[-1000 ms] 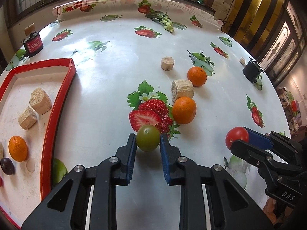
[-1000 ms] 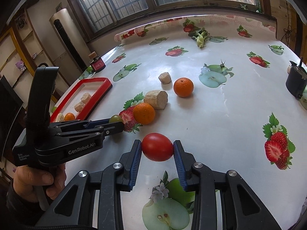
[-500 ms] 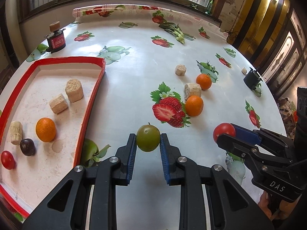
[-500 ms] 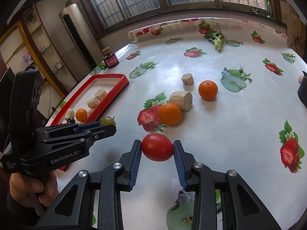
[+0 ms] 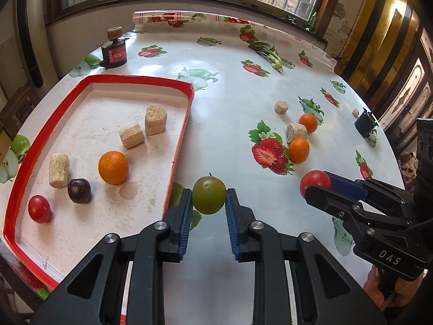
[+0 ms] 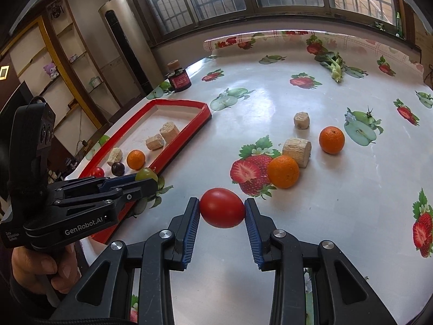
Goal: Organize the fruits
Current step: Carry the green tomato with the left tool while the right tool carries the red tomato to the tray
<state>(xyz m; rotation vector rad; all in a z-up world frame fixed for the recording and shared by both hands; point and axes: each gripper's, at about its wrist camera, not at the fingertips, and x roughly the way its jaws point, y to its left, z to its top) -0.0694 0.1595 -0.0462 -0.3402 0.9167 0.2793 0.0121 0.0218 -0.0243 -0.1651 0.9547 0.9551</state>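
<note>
Left wrist view: your left gripper (image 5: 209, 202) is clamped on the green fruit (image 5: 209, 195), red tray (image 5: 180, 146) just left of it; right gripper (image 6: 222, 212) grips the tomato (image 6: 222, 211), farther off.

table (image 5: 230, 103), red tray (image 5: 182, 124), 2 oranges (image 5: 298, 150), dark jar (image 5: 114, 54)

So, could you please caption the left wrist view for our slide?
Left gripper carries a green fruit toward the red tray.
</note>
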